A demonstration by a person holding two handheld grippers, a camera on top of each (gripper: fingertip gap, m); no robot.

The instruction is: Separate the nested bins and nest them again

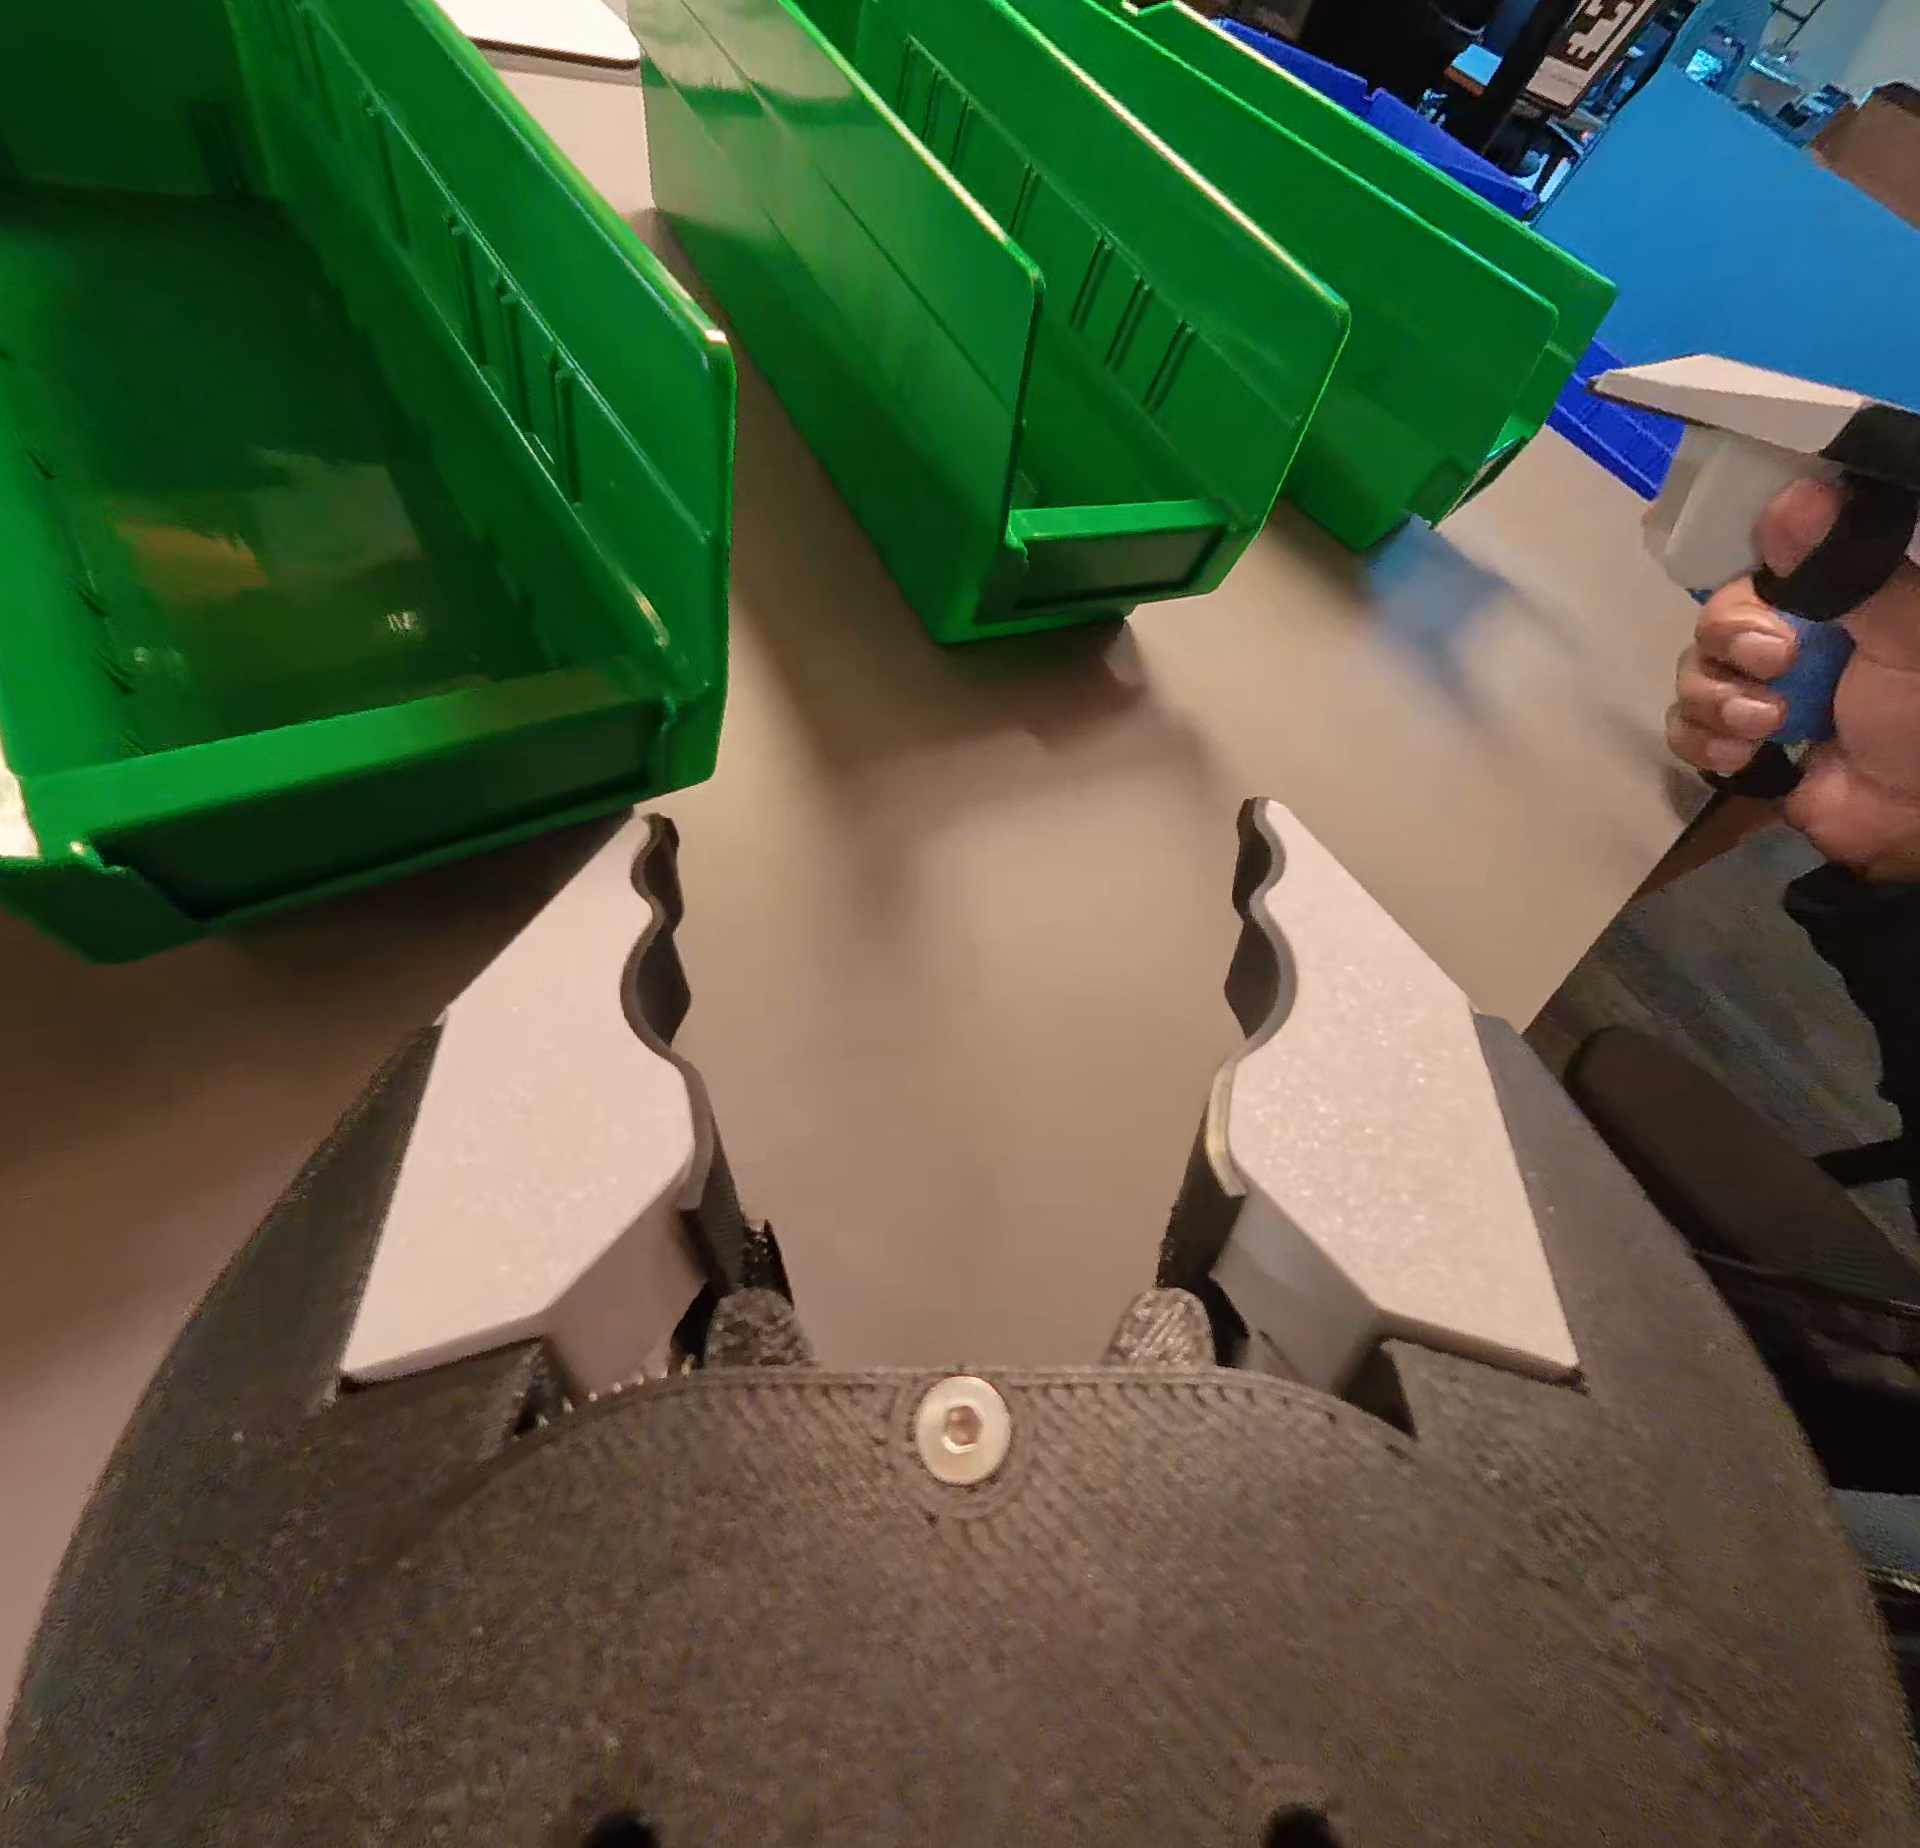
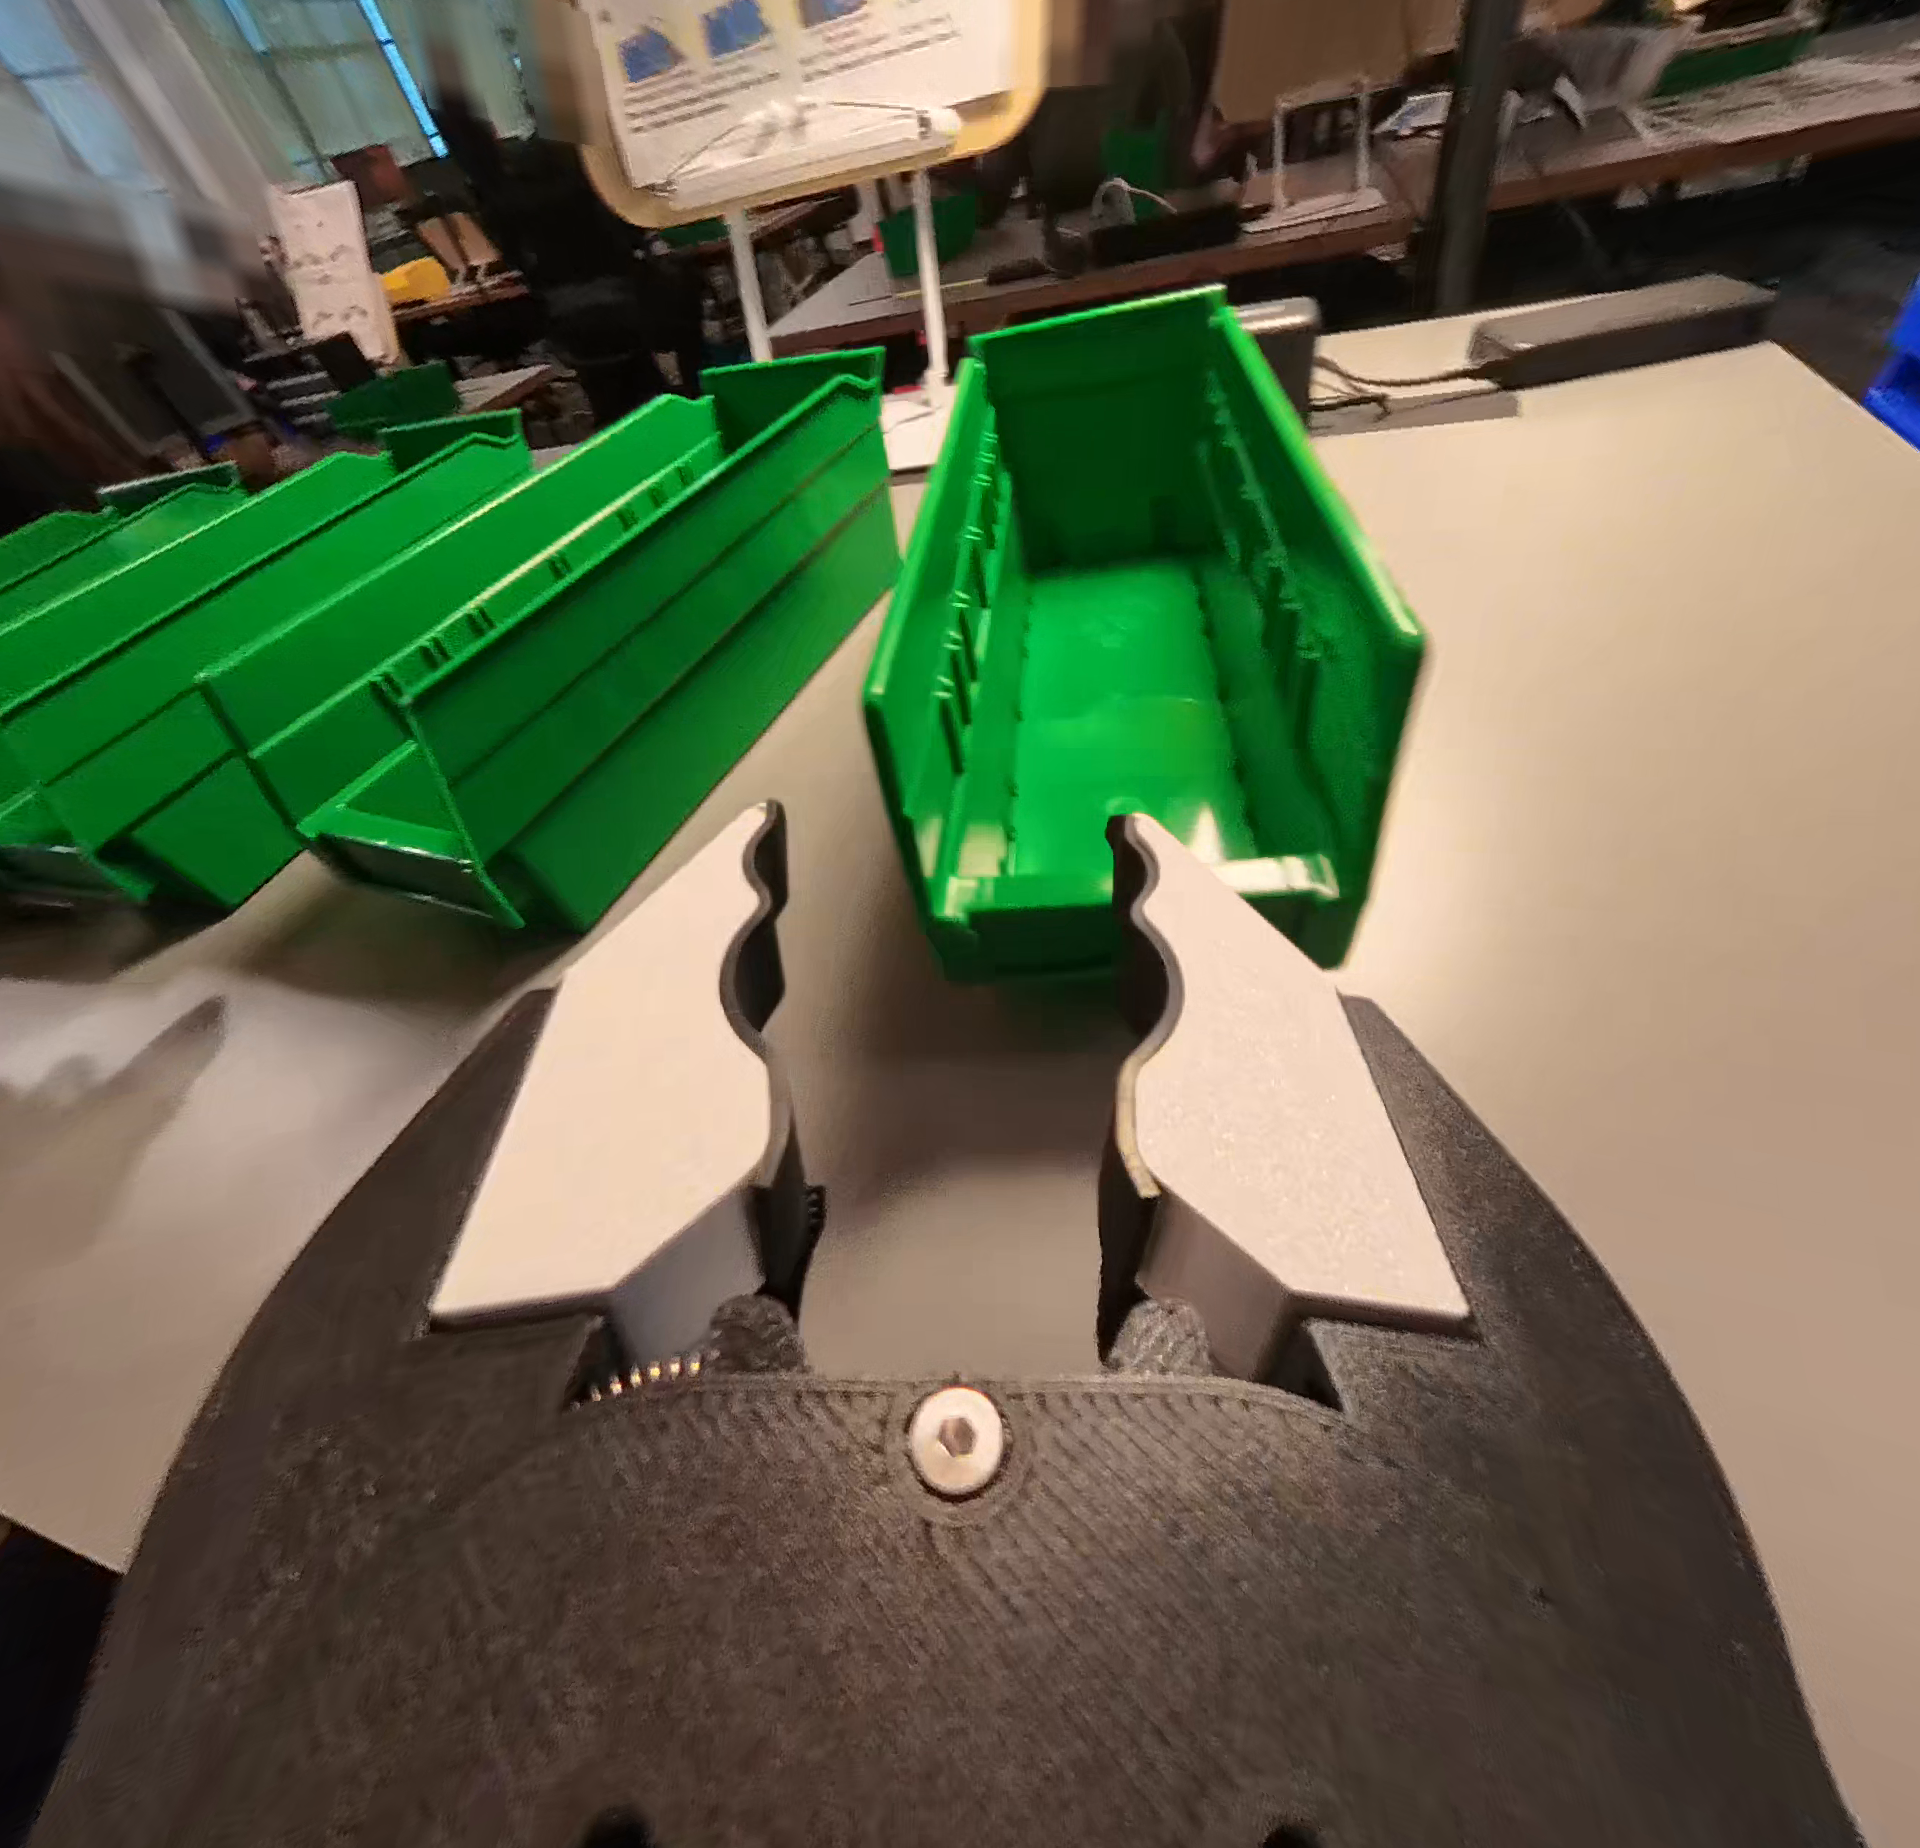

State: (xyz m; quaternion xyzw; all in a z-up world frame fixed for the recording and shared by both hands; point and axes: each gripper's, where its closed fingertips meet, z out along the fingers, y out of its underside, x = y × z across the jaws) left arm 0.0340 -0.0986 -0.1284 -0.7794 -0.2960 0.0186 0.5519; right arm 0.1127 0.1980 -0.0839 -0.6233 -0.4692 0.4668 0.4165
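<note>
Several green plastic bins stand on the grey table point(image 1: 1299, 759). In the left wrist view, one wide green bin point(image 1: 312, 468) is at the left and a narrower one point(image 1: 997, 364) stands ahead, with more green bins point(image 1: 1455, 323) beyond it. My left gripper point(image 1: 956, 822) is open and empty over bare table, just right of the wide bin's front corner. In the right wrist view, my right gripper point(image 2: 945, 822) is open and empty, close in front of a lone green bin point(image 2: 1132, 655). A row of green bins point(image 2: 468, 676) lies to its left. The right gripper point(image 1: 1683, 396), held by a hand, also shows at the right of the left wrist view.
Blue bins point(image 1: 1621, 427) sit behind the green ones at the table's right edge. A black chair point(image 1: 1714, 1227) is beside that edge. A sign board on a white stand point(image 2: 810, 63) rises behind the table. Bare table point(image 2: 1610, 759) lies right of the lone bin.
</note>
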